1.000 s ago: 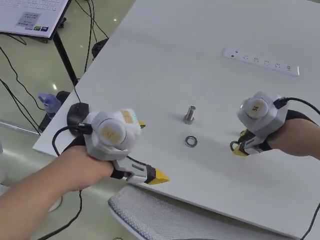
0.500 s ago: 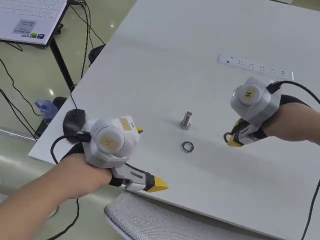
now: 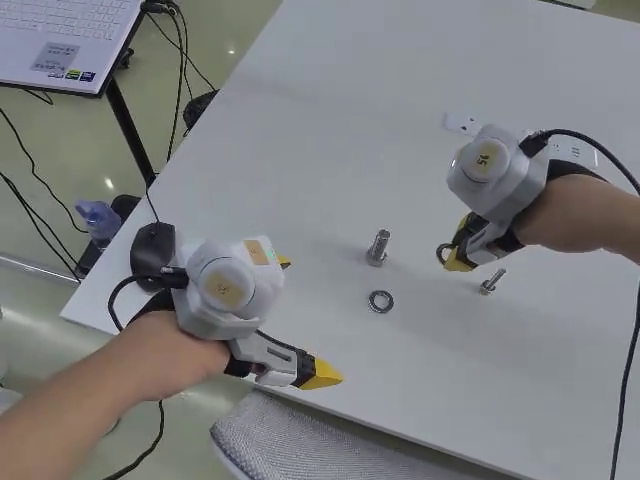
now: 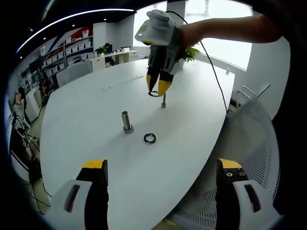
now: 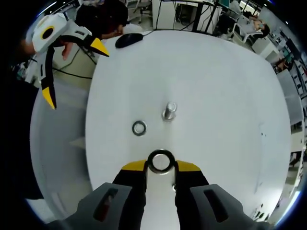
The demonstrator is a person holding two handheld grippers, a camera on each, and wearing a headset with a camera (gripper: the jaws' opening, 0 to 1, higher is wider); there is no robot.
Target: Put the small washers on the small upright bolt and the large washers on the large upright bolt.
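While the right claw (image 5: 160, 166) was closed on a washer (image 5: 160, 152), pinching its near rim so that the ring stood out past the yellow tips, the left claw (image 4: 161, 165) stood wide open with nothing between its jaws. In the head view the left claw hung at the near edge of the white surface (image 3: 330, 130), close to a grey mesh chair (image 3: 300, 440) tucked under that edge. The right claw was held clear of the surface, tips pointing down, near the small bolt (image 3: 490, 283), which stood well to the right of the large bolt (image 3: 378, 247). In the left gripper view the washer appeared just above the top of the small bolt, though I could not tell whether it was lined up over it. The large bolt stood upright on its head near the middle of the surface. A loose washer (image 3: 371, 301) lay flat just beside the large bolt, on the side nearer the person, touching neither the bolts nor either claw. A black mouse (image 3: 153, 243) sat at the left edge of the surface, just behind the left claw, its cable trailing off the edge. A white power strip (image 3: 578, 153) lay on the far right of the surface, partly hidden behind the right claw. Off to the left, a laptop (image 3: 60, 40) rested on a separate stand, with dark cables on the floor below it.
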